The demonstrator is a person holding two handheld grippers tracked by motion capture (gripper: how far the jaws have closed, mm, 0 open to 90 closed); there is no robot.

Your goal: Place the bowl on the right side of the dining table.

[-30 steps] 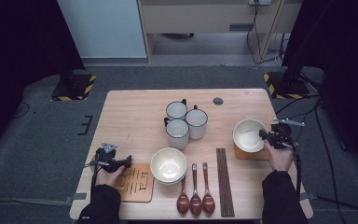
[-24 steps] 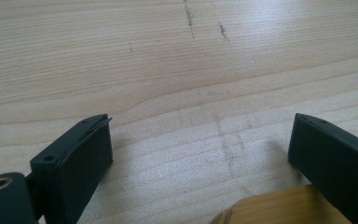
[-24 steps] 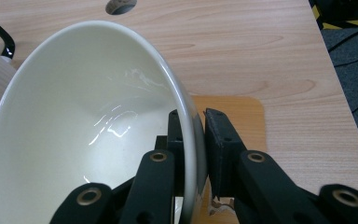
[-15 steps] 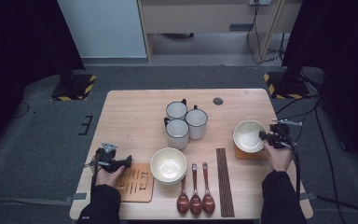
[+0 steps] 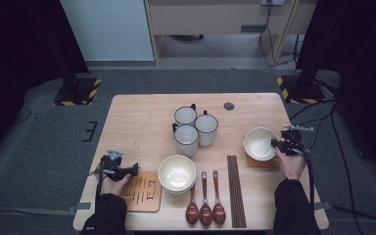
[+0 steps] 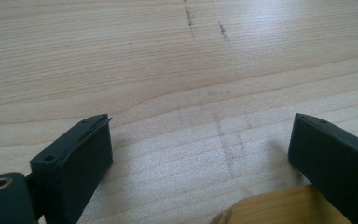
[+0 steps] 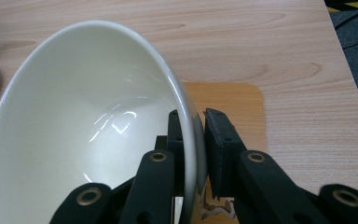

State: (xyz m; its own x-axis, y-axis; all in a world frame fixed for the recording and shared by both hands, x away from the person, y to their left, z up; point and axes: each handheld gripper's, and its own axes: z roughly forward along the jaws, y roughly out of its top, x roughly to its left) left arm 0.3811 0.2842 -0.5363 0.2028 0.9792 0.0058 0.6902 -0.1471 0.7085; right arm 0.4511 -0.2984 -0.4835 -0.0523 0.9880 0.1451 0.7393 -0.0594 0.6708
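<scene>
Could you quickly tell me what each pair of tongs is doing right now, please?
Left tongs: open, holding nothing.
Right tongs: shut on the rim of the white bowl.

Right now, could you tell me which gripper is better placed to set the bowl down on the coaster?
Right. The right gripper is shut on the bowl rim, above the coaster; the left gripper is open across the table.

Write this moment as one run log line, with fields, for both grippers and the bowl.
right gripper: shut on bowl rim | bowl: tilted over right coaster | left gripper: open, above table near left coaster
</scene>
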